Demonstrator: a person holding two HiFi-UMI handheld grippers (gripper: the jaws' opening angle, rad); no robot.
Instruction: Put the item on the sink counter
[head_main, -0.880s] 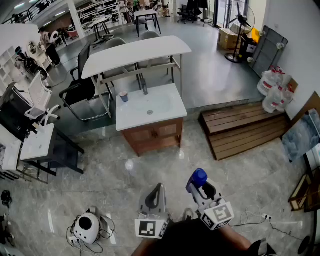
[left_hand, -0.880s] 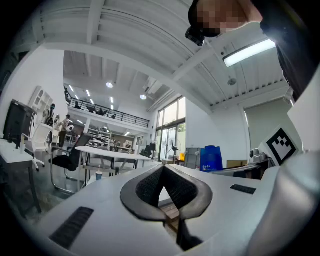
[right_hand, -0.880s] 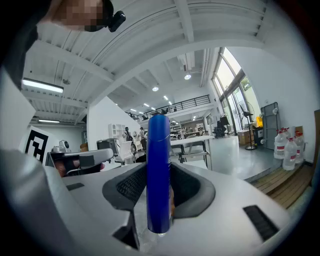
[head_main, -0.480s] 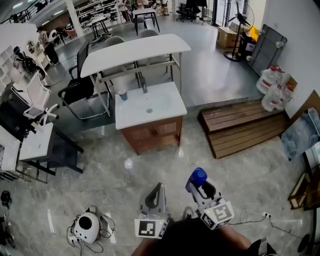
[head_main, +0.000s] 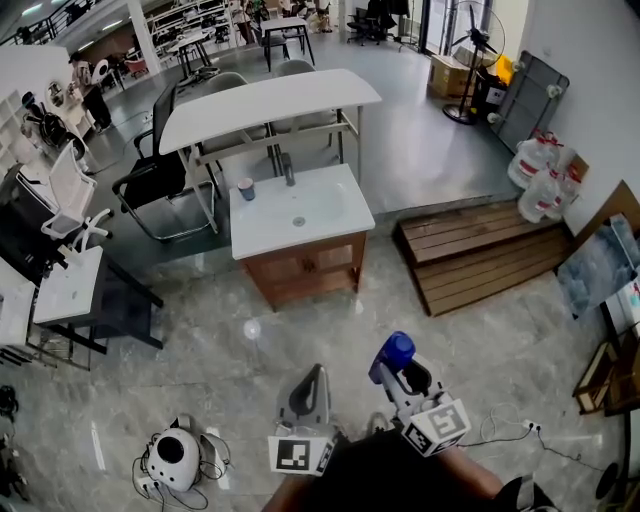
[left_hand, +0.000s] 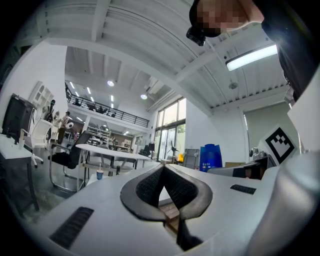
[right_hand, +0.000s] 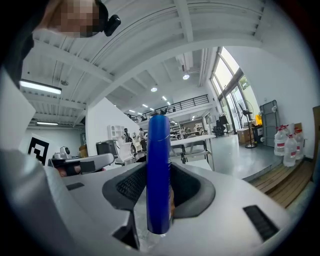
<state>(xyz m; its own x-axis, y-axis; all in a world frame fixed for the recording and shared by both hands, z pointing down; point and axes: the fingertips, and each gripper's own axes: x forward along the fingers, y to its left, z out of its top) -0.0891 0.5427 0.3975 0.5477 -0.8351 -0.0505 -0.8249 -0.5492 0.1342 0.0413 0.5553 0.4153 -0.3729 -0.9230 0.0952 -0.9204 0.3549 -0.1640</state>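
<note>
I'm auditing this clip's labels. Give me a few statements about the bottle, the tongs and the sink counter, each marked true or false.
1. The right tongs grip a blue bottle. True.
2. The left tongs hold a cup. False: they are closed on nothing; the cup stands on the sink counter.
3. The blue bottle stands on the sink counter. False: it is in the right tongs, well short of the counter.
4. The cup stands near the faucet. True.
5. In the head view, the wooden platform lies left of the sink counter. False: it lies to its right.
</note>
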